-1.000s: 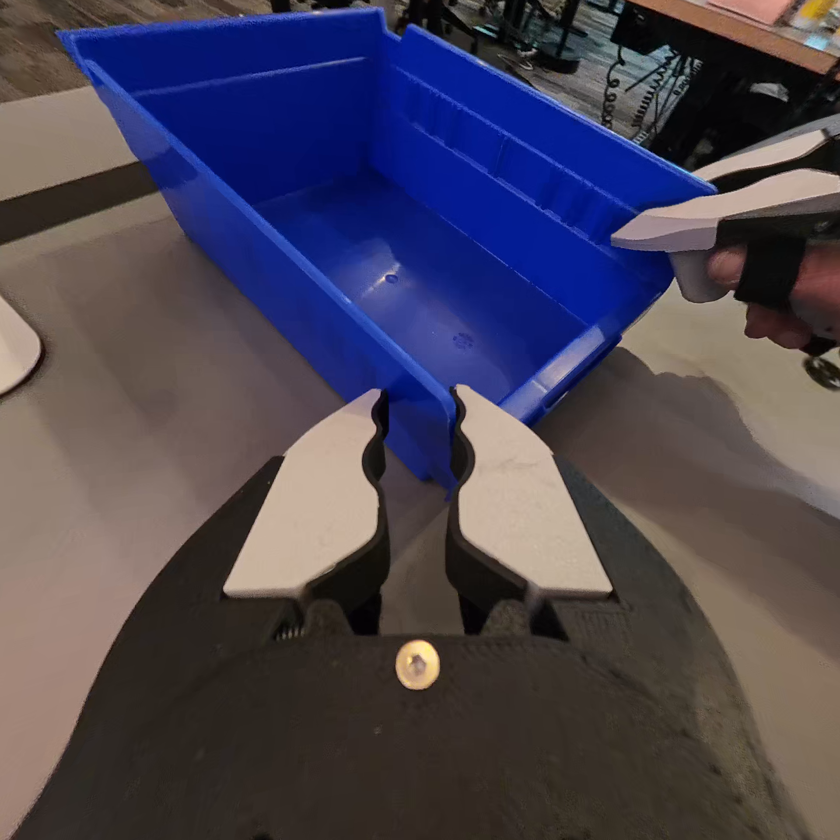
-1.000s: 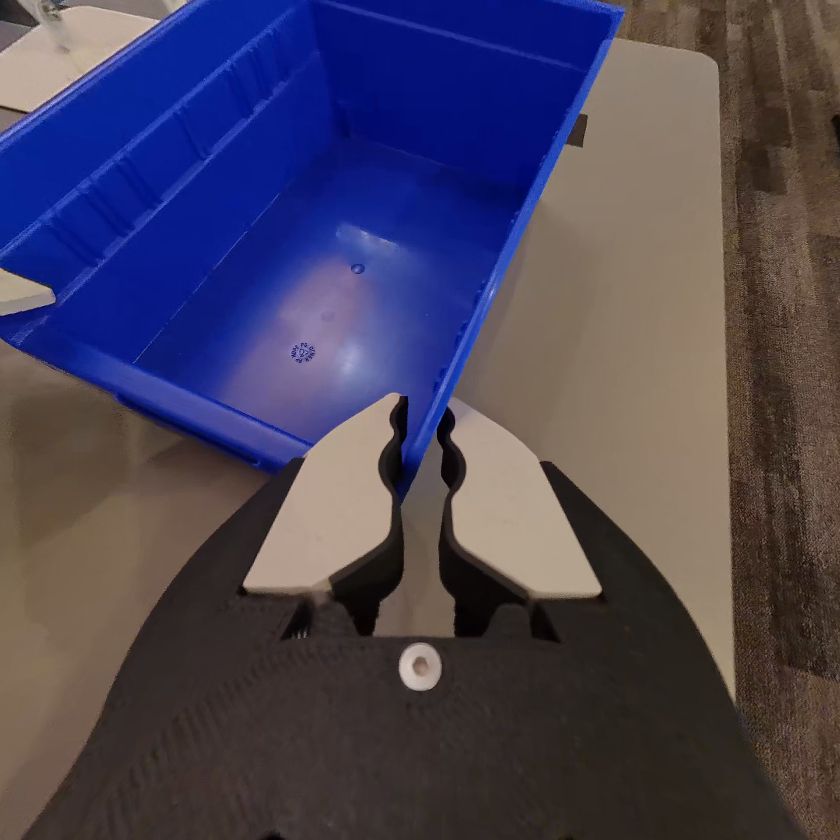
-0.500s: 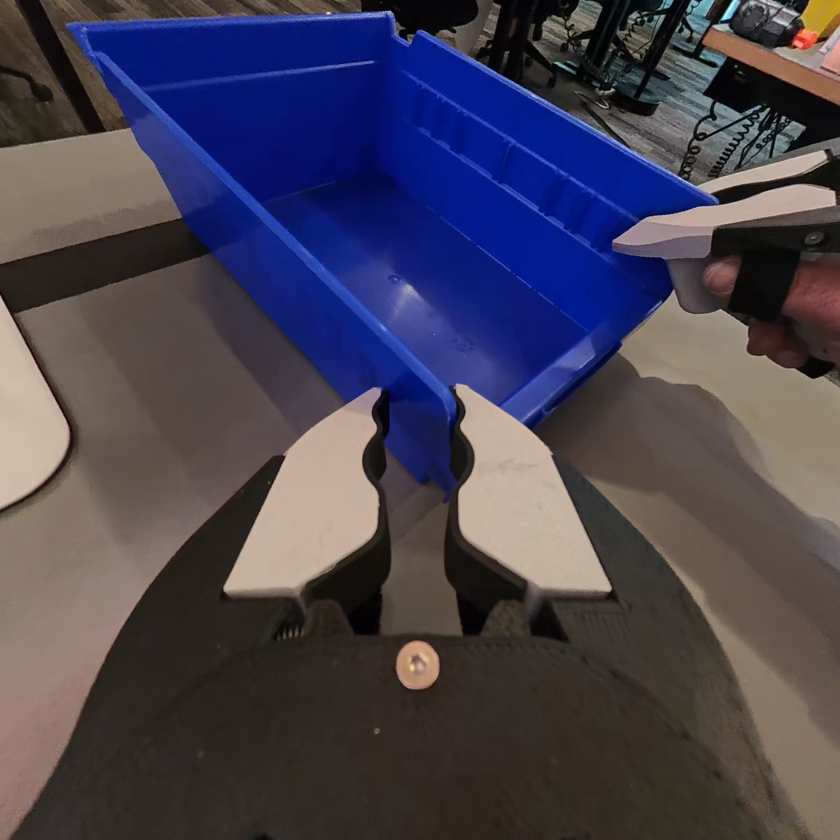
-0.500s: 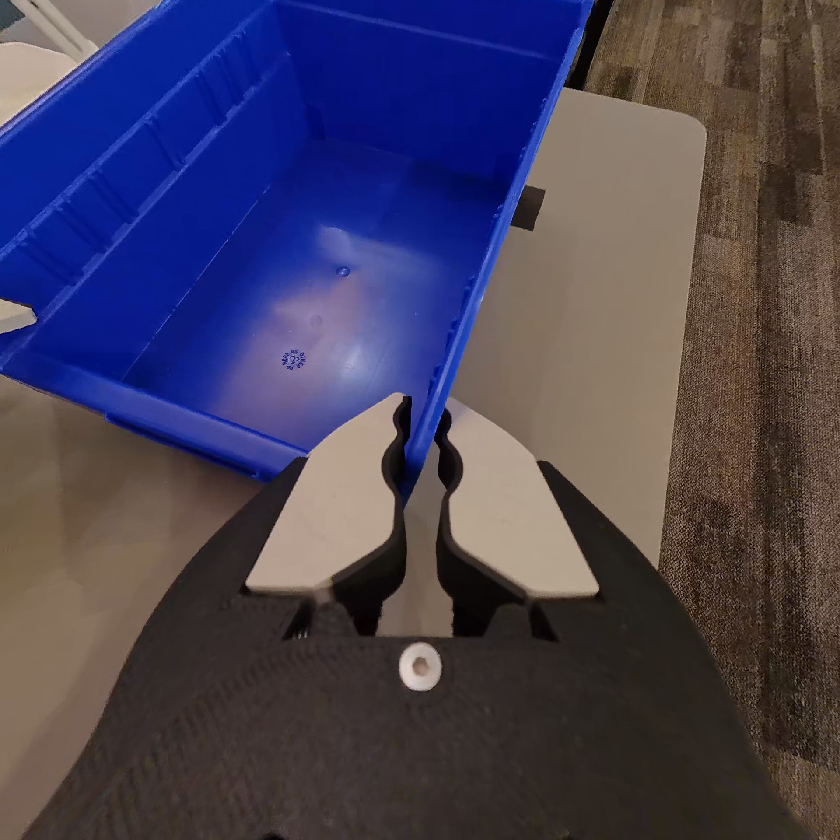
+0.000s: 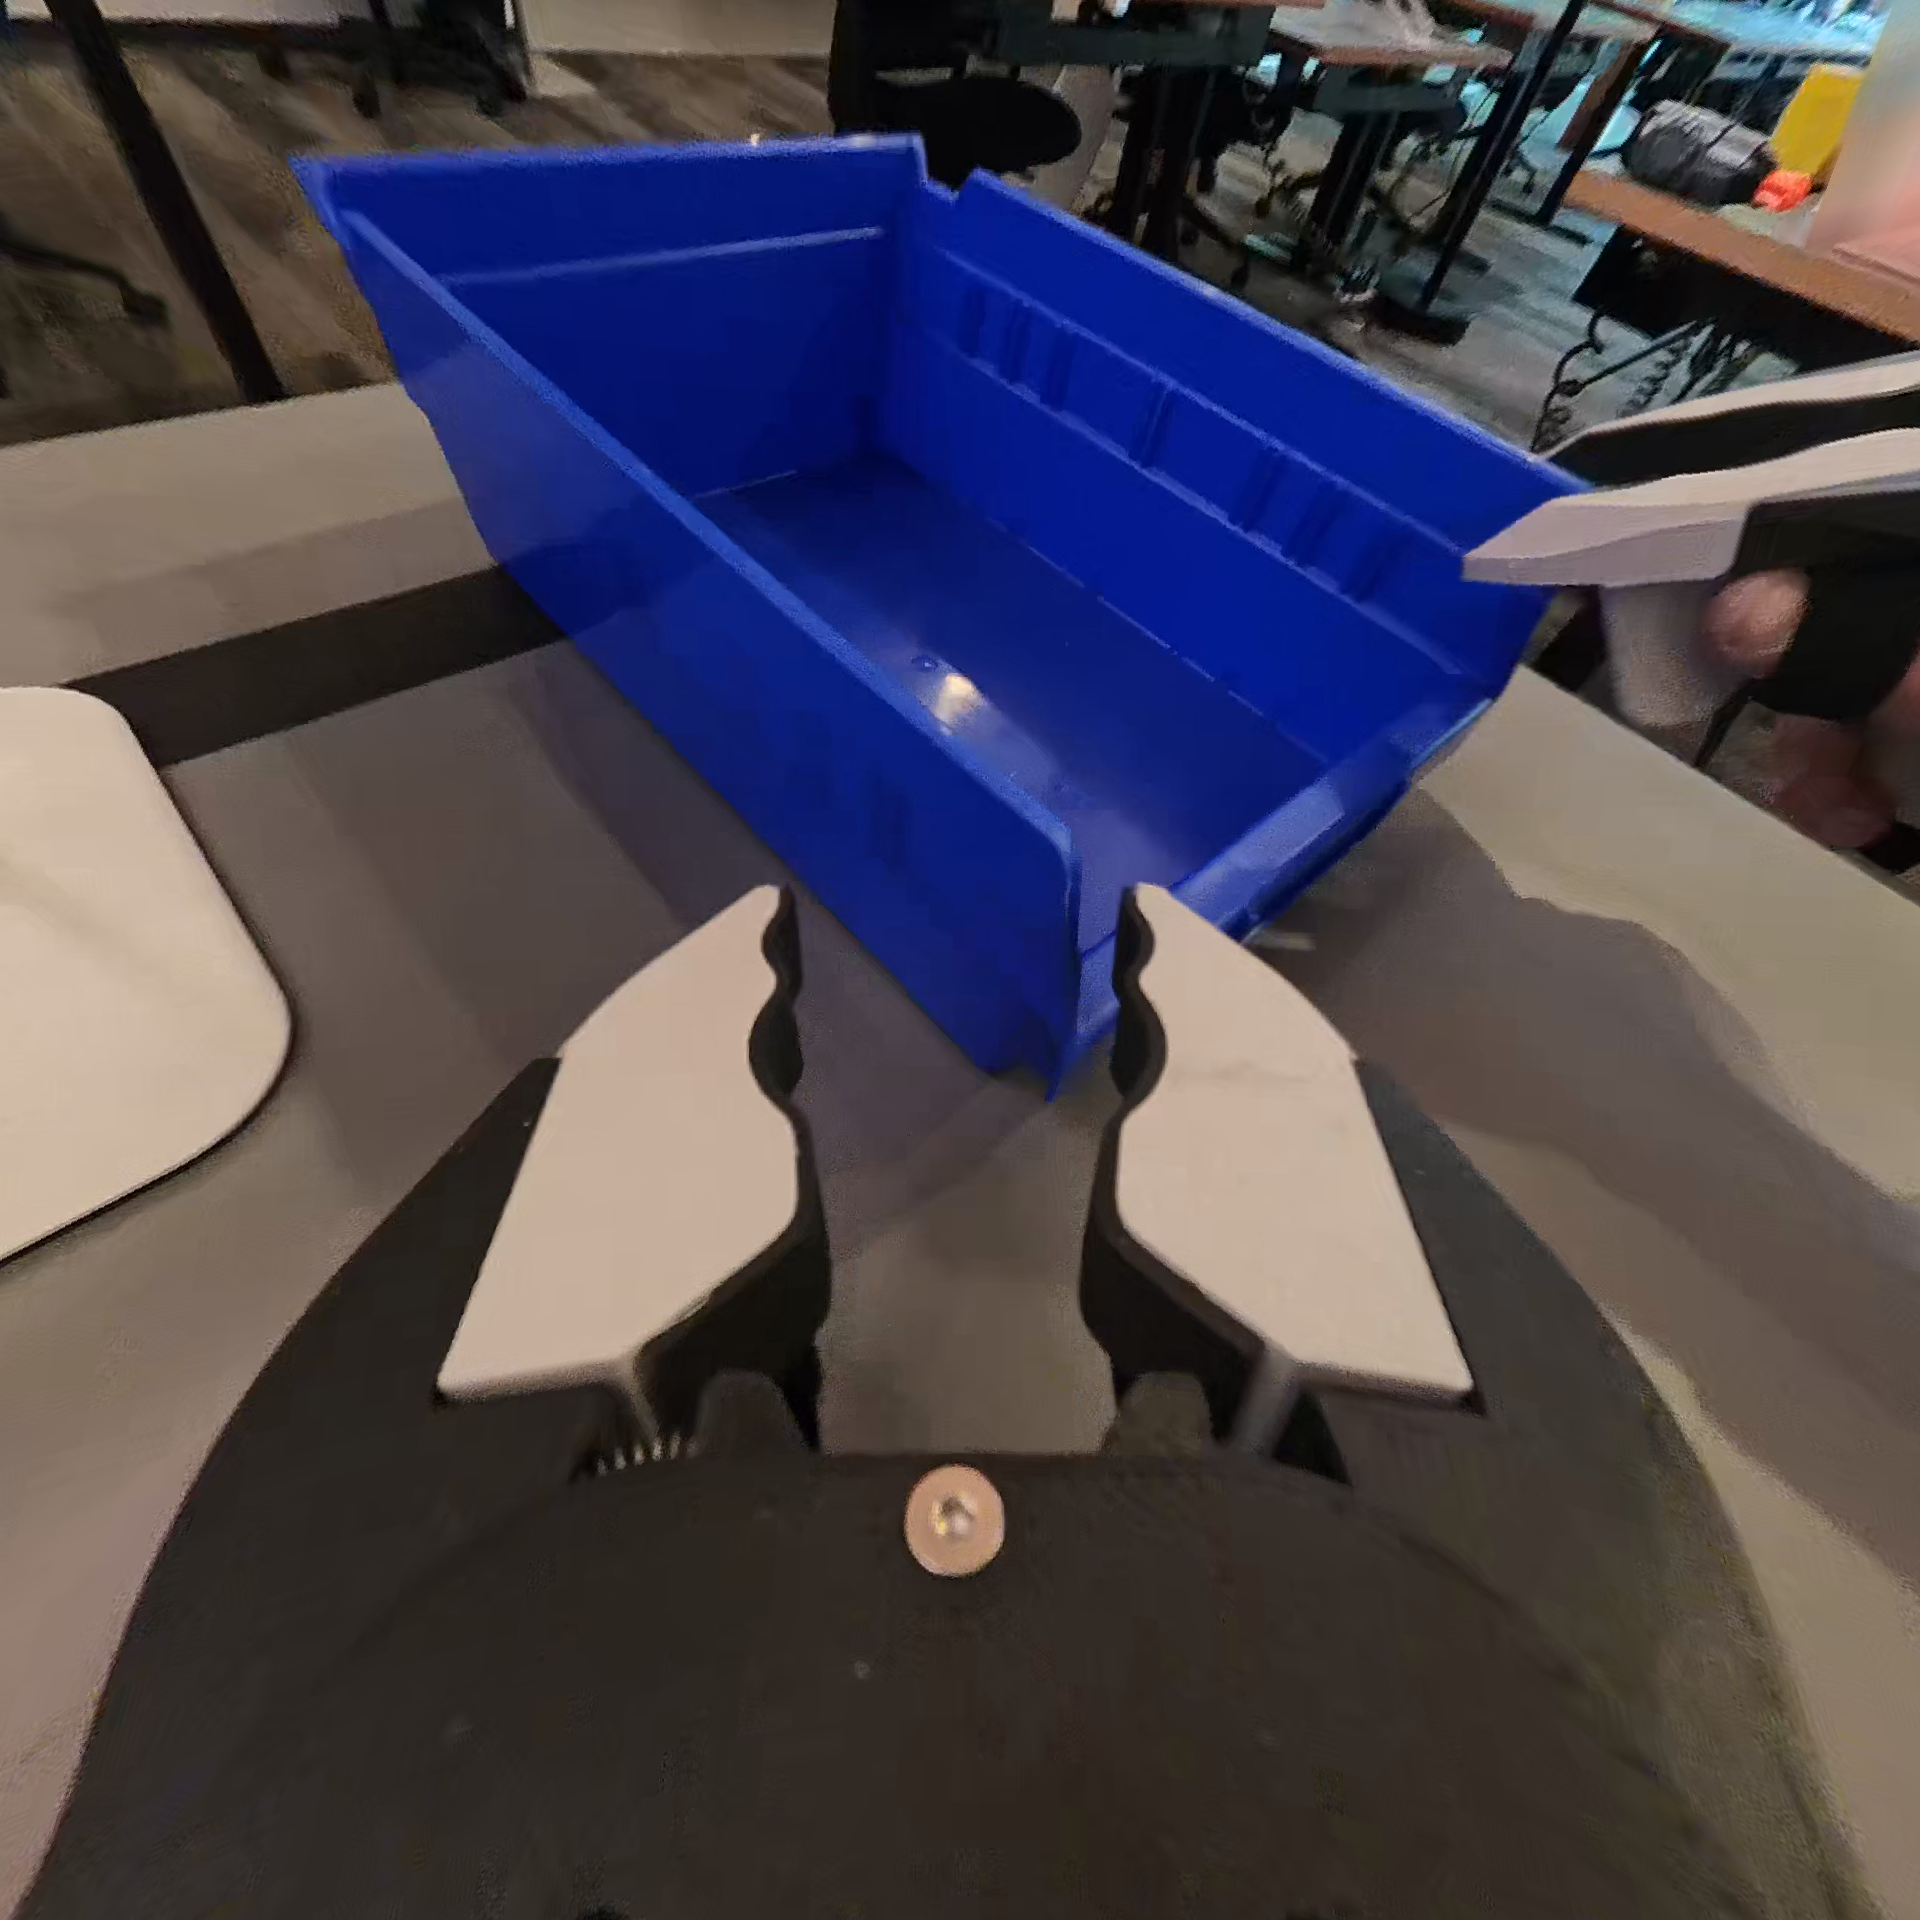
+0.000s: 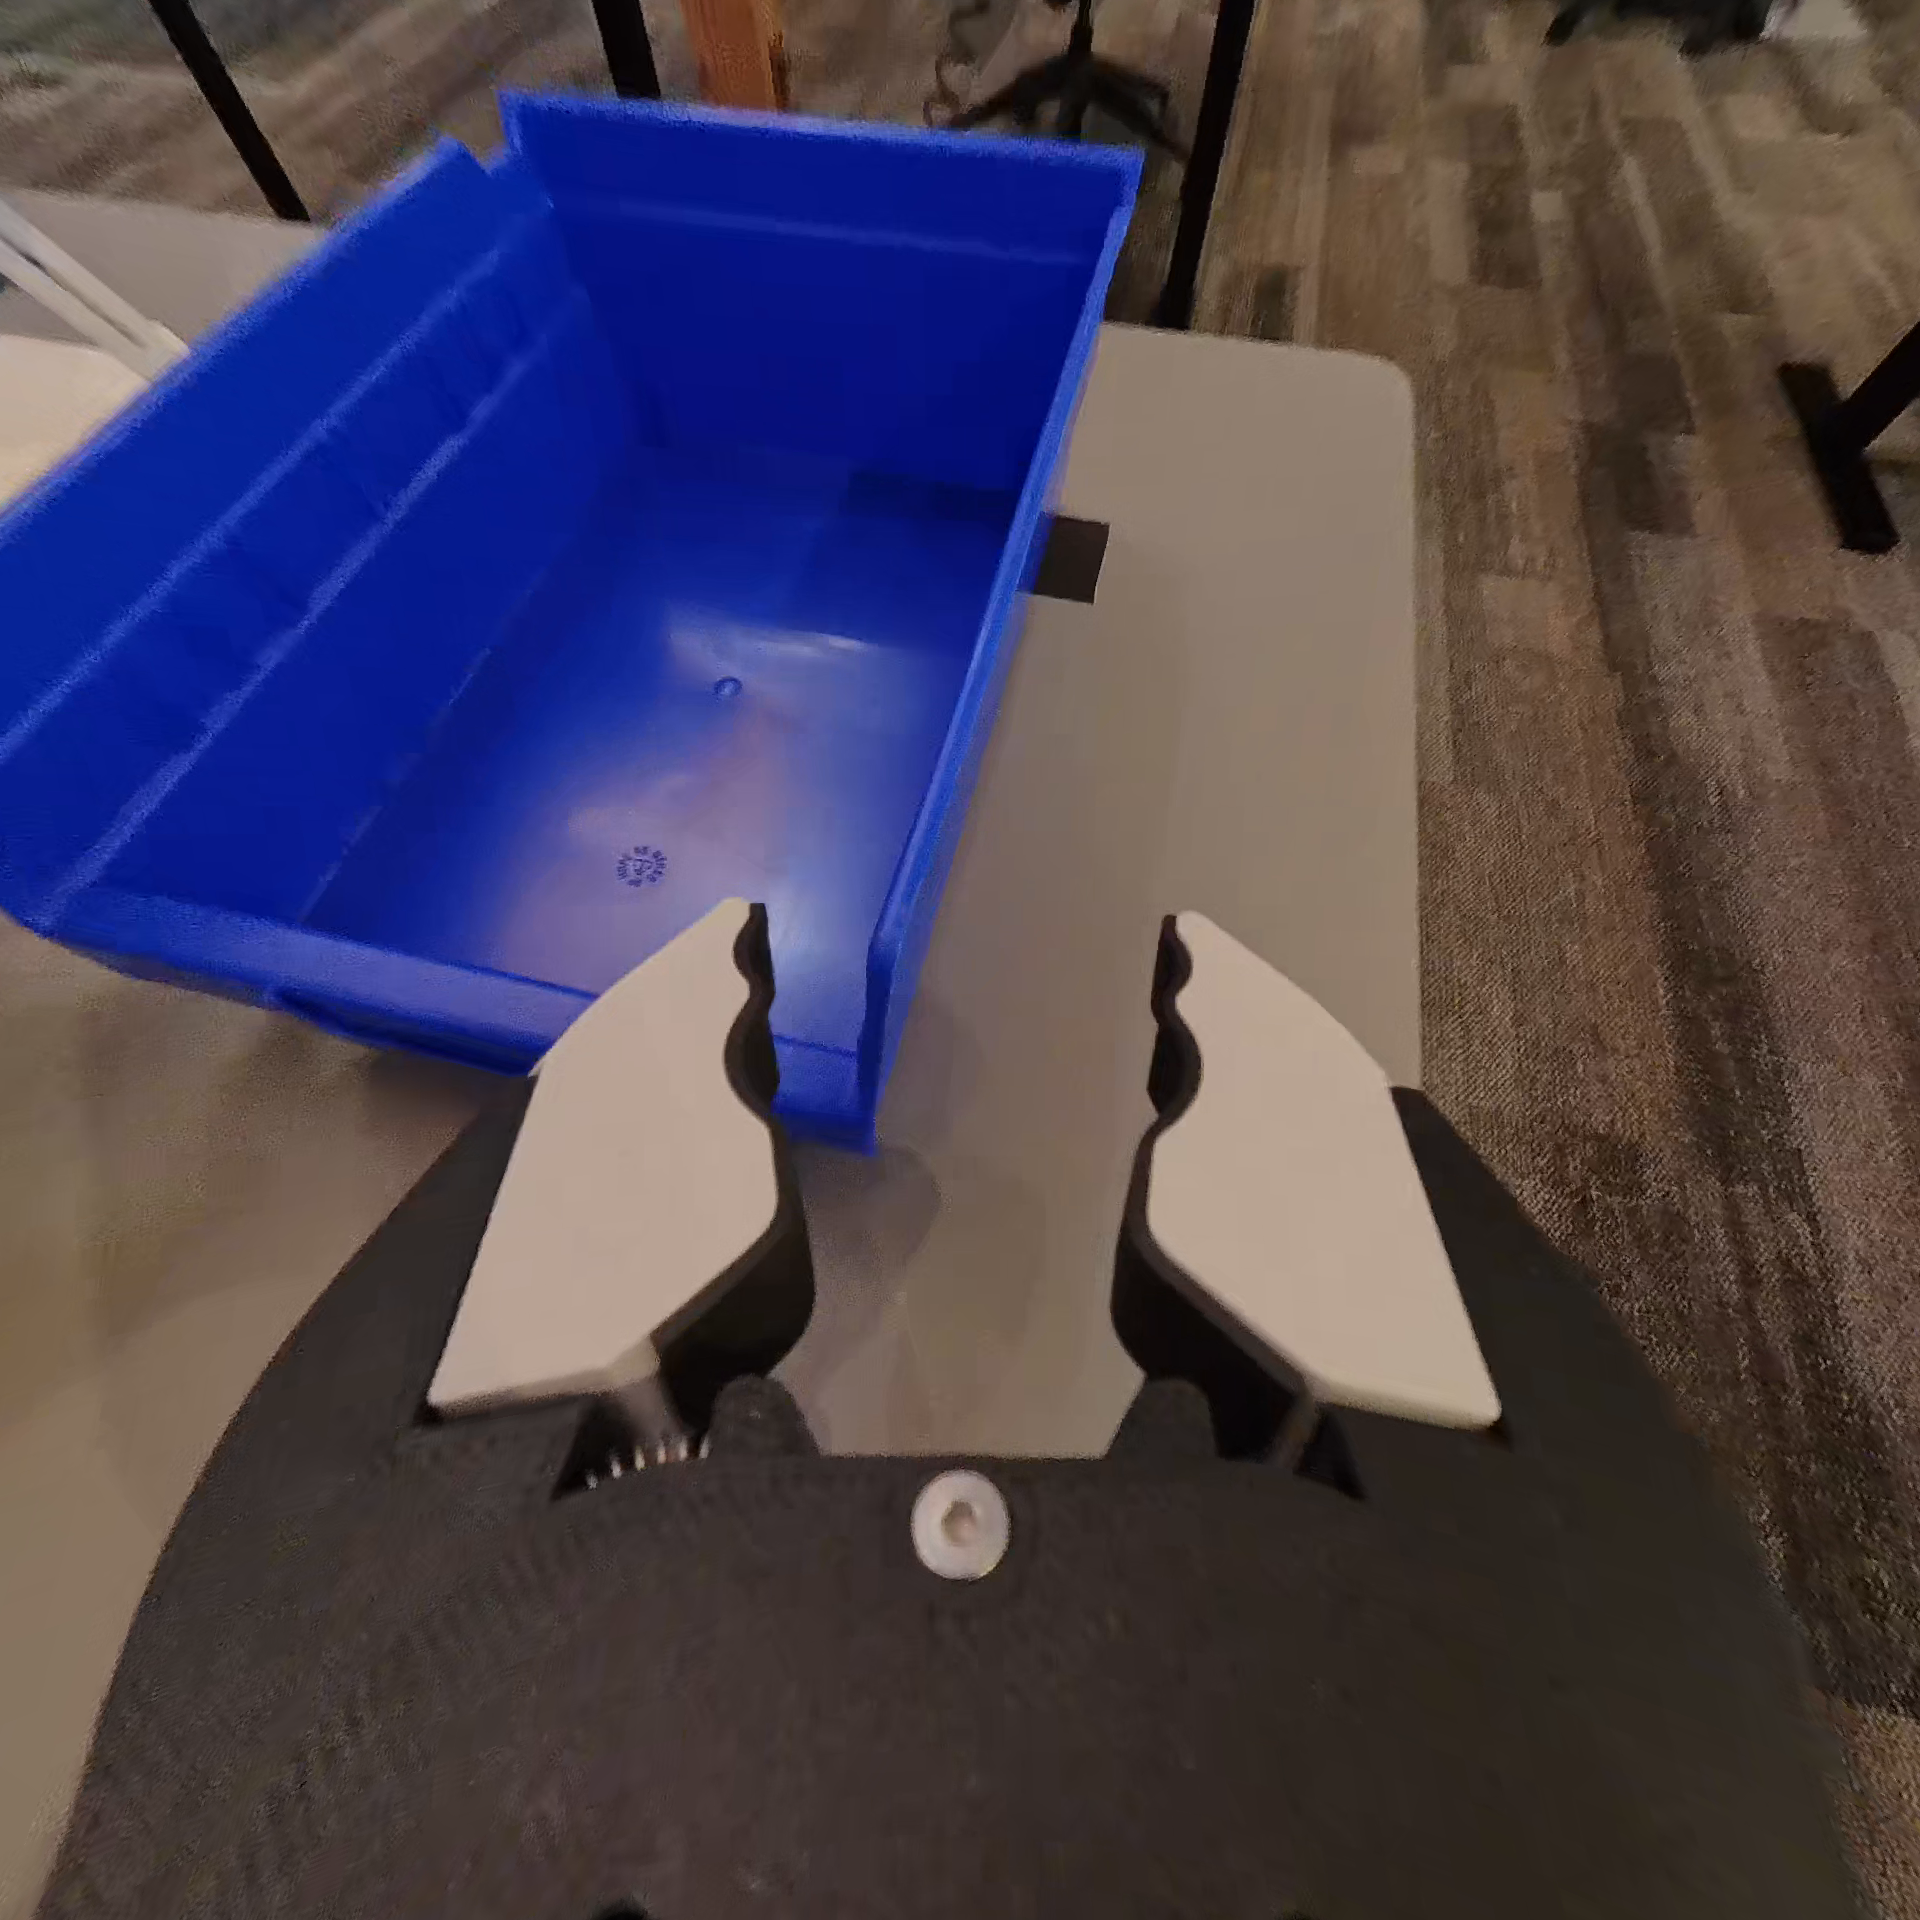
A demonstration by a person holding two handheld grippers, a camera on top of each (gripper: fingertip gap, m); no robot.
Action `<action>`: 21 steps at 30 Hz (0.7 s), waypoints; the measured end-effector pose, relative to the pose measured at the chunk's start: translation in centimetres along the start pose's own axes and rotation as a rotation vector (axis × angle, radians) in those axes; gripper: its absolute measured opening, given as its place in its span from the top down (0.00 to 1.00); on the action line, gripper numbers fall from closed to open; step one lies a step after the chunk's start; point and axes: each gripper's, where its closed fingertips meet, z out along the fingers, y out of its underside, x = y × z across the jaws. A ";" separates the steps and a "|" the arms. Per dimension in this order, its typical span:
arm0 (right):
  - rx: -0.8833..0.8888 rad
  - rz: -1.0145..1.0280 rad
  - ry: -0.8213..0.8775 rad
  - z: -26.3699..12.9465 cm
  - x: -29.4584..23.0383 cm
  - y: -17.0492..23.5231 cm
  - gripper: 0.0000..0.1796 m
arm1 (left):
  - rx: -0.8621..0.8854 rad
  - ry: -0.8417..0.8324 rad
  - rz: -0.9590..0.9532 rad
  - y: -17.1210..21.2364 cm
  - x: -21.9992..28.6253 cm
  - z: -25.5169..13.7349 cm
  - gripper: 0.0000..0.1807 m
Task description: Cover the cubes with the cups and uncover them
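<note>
No cups or cubes are in view. An empty blue plastic bin [image 5: 935, 644] stands on the grey table [image 5: 436, 935]; it also shows in the right wrist view [image 6: 520, 675]. My left gripper [image 5: 956, 914] is open, its fingers on either side of the bin's near left corner without gripping it. My right gripper [image 6: 958, 920] is open, with the bin's near right wall corner between its fingers, close to the left finger [image 6: 644, 1143]. The right gripper also shows in the left wrist view [image 5: 1538, 509] at the bin's right wall, held by a hand.
A white rounded object [image 5: 104, 935] lies on the table at the left. A black tape strip [image 6: 1075, 556] crosses the table under the bin. The table's right edge [image 6: 1408, 727] drops to wood-pattern floor. Desks and chair legs stand beyond the table.
Both grippers were shut on the bin's near walls and have now opened and let go. Both views have pulled back, and more of the room shows behind the bin.
</note>
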 end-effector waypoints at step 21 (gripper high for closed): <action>0.330 -0.444 -0.431 -1.7 -33.6 -4.1 1.00 | 0.068 -0.402 0.285 2.7 -16.4 -18.5 1.00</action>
